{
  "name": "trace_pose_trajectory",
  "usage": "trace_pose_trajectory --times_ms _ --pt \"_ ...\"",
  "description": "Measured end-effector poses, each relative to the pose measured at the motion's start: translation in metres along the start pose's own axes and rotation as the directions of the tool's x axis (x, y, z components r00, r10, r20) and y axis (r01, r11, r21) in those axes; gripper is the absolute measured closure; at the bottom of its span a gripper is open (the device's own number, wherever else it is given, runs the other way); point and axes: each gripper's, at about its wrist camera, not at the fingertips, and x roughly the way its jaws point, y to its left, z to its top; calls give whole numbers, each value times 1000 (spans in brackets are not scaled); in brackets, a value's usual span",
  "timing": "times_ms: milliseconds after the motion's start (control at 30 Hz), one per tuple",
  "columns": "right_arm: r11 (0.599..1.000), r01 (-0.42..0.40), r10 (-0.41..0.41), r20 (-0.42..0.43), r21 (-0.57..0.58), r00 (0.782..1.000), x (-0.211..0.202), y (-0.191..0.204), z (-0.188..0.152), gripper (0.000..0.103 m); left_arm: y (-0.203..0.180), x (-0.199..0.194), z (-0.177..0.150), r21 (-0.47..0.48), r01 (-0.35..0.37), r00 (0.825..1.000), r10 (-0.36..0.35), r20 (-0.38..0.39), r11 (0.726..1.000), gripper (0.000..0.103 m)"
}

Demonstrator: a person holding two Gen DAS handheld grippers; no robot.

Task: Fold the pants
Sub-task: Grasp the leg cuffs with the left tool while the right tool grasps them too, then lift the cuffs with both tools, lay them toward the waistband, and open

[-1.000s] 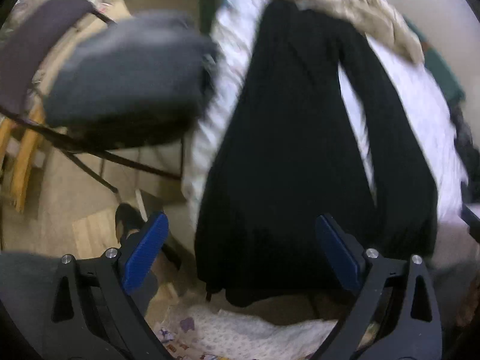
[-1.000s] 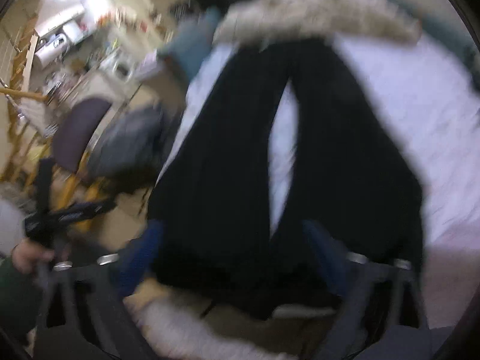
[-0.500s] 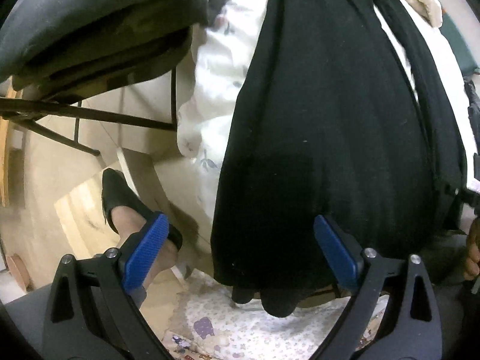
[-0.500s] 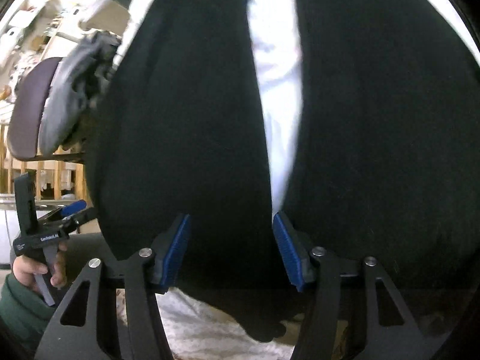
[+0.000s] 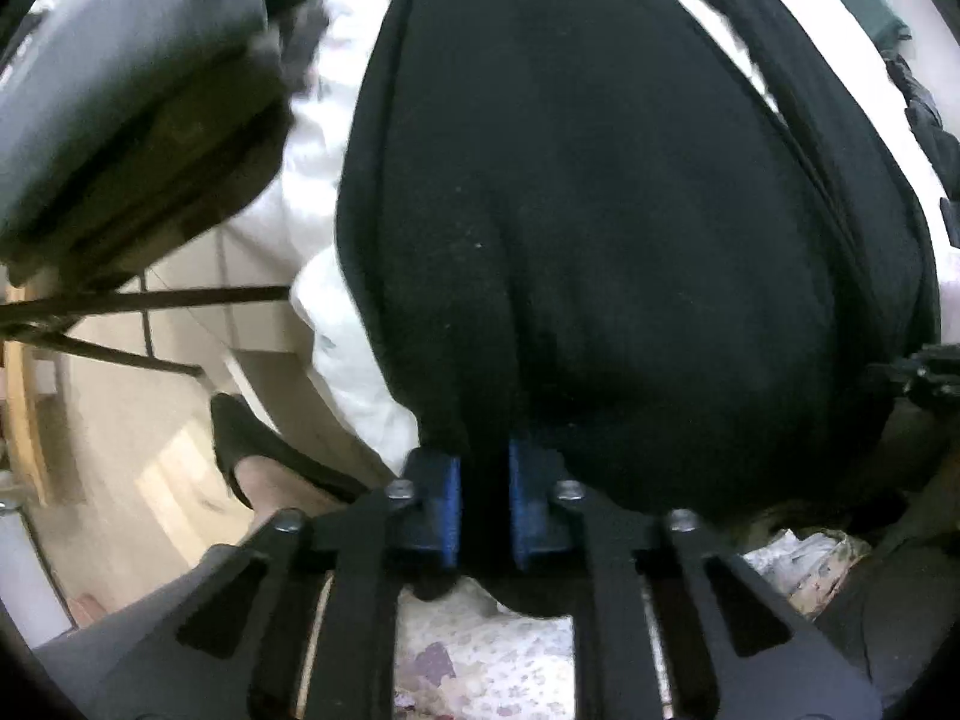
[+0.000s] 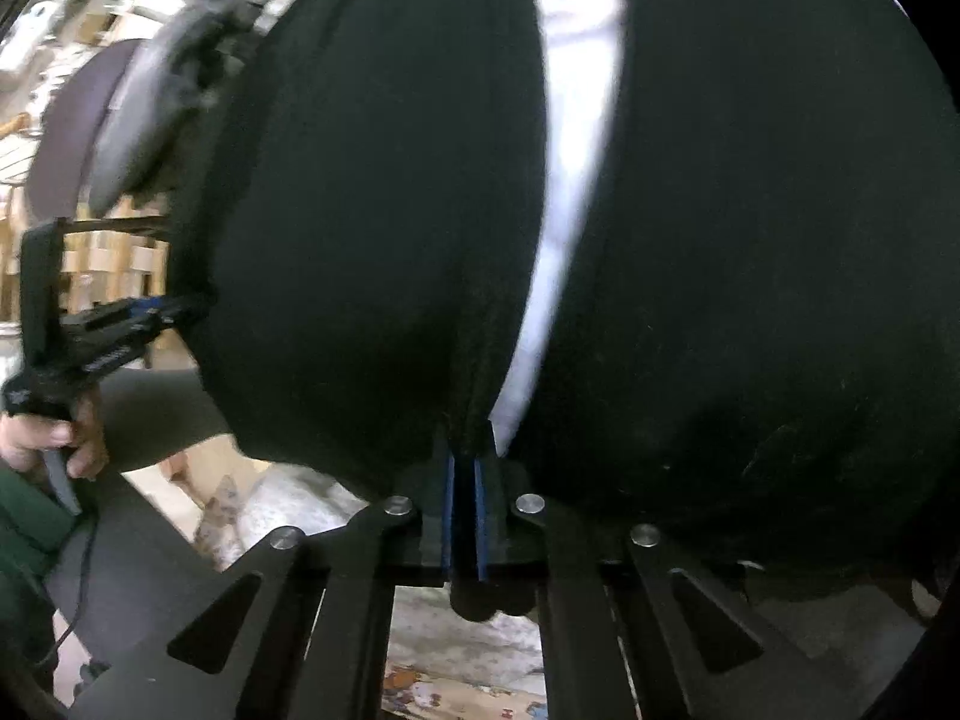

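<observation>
**Both tongs clamped on the near hem, legs running away from you**

Your left tongs [image 5: 485,510] are closing on the black pants [image 5: 600,210]; your right tongs [image 6: 463,516] pinch them too. The pants lie lengthwise on the white bed [image 5: 312,180], stretching straight away from both tongs.

The long cloth pants [image 5: 600,210] are showing solid black, unpatterned. The bed sheet [image 5: 312,222] beneath them is appearing white. The left gripper [image 5: 485,510] is presenting blue pads on a black frame; the right gripper [image 6: 463,519] is showing the same blue and black. A patterned floor covering [image 5: 480,660] is displaying small purple flowers on white. The folded garment [image 5: 120,72] on the chair is reading grey. The slip-on shoe [image 5: 252,450] is showing black.
</observation>
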Motion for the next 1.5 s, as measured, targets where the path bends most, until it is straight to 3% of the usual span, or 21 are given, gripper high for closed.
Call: trace_pose_trajectory --times_ms 200,333,500,667,867,967,1200,1333,1467,1500 --pt "993 -118 116 168 6 979 -49 13 -13 100 -14 -58 -8 2 -53 987 52 153 999 97" --pt "983 -178 157 302 42 940 -85 6 -18 100 -17 -95 -2 -40 -29 973 38 228 999 97" --pt "958 -281 233 409 61 882 -109 -2 -7 100 -21 -133 25 -30 -12 954 20 299 999 97" --pt "937 -347 286 486 36 826 -139 1 38 100 -8 -157 87 -63 18 924 8 381 998 97" --pt "926 -377 309 518 27 797 -156 -5 126 100 20 -145 175 -69 103 928 -70 367 992 97" --pt "922 -386 311 515 41 799 -157 -16 184 100 27 -133 226 -58 104 935 -78 347 993 97" --pt "939 -313 208 493 140 845 -115 -62 335 100 39 -82 382 -66 70 945 -45 325 995 96" --pt "941 -276 156 474 196 867 -80 -89 423 100 57 -28 462 -111 37 949 0 315 993 96" --pt "952 -224 105 463 210 880 -47 -101 480 99 73 20 497 -182 47 949 13 315 982 92" --pt "948 -230 108 455 221 884 -38 -105 491 94 73 29 504 -185 42 952 17 305 982 84"
